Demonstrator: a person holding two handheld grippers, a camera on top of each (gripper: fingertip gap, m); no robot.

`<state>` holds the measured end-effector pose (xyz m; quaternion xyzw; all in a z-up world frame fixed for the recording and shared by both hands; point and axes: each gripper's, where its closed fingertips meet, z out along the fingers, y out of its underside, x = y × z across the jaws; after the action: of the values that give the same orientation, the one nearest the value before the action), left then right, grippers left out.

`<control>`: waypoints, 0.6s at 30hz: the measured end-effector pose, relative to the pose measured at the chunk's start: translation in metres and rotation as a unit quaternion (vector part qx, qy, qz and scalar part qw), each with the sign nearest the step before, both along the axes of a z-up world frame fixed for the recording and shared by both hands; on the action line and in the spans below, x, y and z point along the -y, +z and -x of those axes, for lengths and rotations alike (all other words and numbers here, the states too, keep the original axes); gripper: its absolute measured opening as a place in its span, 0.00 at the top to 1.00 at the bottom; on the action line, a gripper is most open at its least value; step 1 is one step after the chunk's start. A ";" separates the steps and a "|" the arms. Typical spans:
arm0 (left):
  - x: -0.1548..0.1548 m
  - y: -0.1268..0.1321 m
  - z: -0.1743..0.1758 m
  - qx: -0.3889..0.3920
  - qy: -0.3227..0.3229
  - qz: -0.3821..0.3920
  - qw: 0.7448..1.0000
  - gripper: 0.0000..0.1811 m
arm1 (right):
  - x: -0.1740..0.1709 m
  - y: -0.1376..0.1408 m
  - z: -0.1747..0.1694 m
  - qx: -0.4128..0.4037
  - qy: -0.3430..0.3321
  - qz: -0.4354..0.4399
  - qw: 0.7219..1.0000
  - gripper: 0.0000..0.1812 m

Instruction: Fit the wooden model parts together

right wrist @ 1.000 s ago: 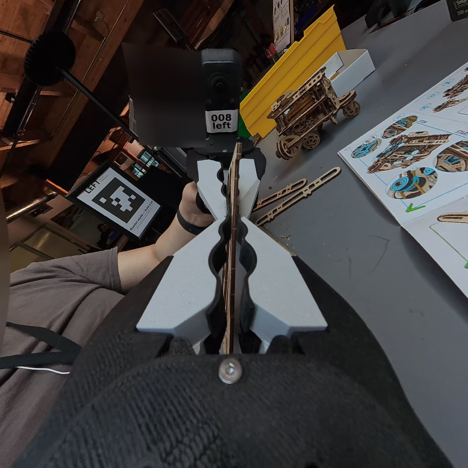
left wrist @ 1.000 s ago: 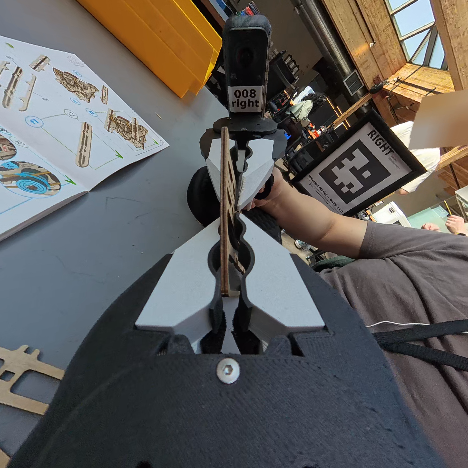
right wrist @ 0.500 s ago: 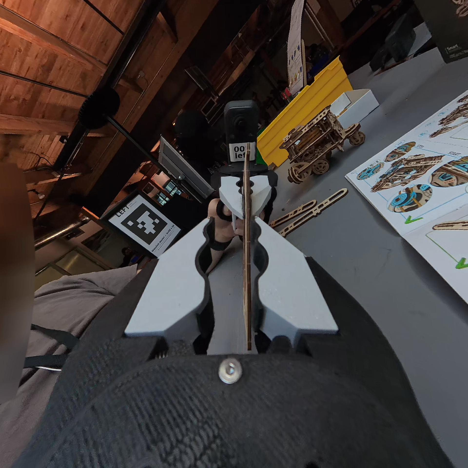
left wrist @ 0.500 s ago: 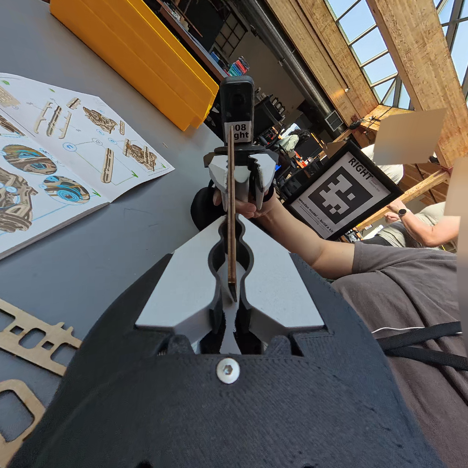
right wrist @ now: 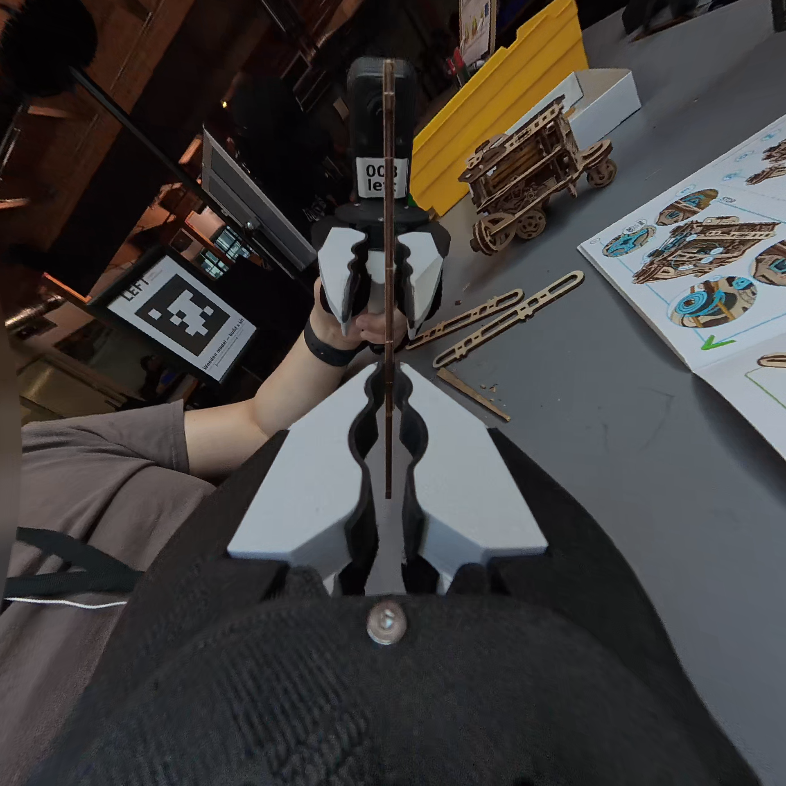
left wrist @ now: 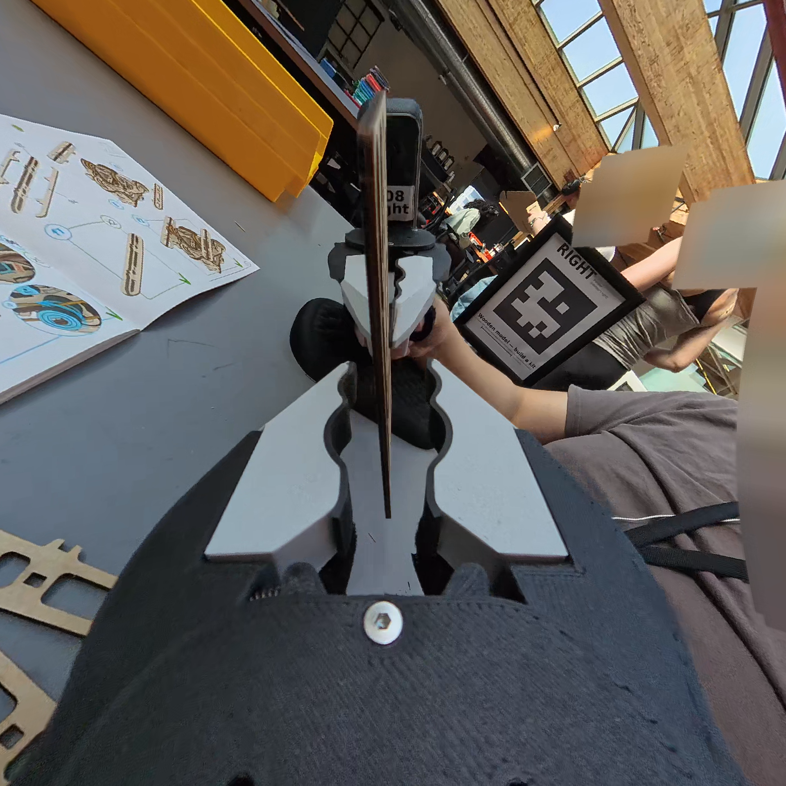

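Observation:
A thin flat wooden part [left wrist: 378, 212], seen edge-on, stands between the two grippers above the grey table [left wrist: 149, 425]. My left gripper [left wrist: 387, 370] is open, and the part's near end hangs free between its spread fingers. My right gripper [right wrist: 388, 368] is shut on the wooden part [right wrist: 388, 255] near its fingertips. In the left wrist view the right gripper [left wrist: 385, 340] faces me, clamped on the part. In the right wrist view the left gripper [right wrist: 378, 329] faces me with its fingers apart on either side of the part.
An open instruction booklet [left wrist: 85, 238] lies on the table beside a yellow bin [left wrist: 191, 85]. A built wooden cart model [right wrist: 536, 170], two slotted wooden strips [right wrist: 506, 319], a thin stick [right wrist: 472, 393] and a white box [right wrist: 604, 98] lie farther off. A cut-out wooden sheet [left wrist: 34, 587] lies near my left gripper. My left gripper's tips are some 20 cm from the built wooden cart model [right wrist: 536, 170].
One second ago both grippers were shut on the part. The right gripper then opened and has shut on it again. The left gripper has let go and opened.

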<state>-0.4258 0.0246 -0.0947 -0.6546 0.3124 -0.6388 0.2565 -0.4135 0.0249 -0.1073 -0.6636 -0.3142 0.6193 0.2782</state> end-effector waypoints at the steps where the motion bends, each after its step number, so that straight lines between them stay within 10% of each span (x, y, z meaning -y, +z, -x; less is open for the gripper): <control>1: 0.002 -0.003 -0.003 -0.008 0.000 -0.006 1.000 0.85 | -0.002 0.006 -0.004 -0.026 -0.011 0.020 0.999 1.00; 18: 0.008 -0.021 -0.020 -0.035 -0.018 -0.013 0.999 1.00 | 0.003 -0.007 0.004 0.009 -0.005 0.022 1.000 1.00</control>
<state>-0.4056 0.0170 -0.1161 -0.6672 0.3417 -0.6159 0.2423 -0.4174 0.0221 -0.1144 -0.6769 -0.2998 0.6183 0.2638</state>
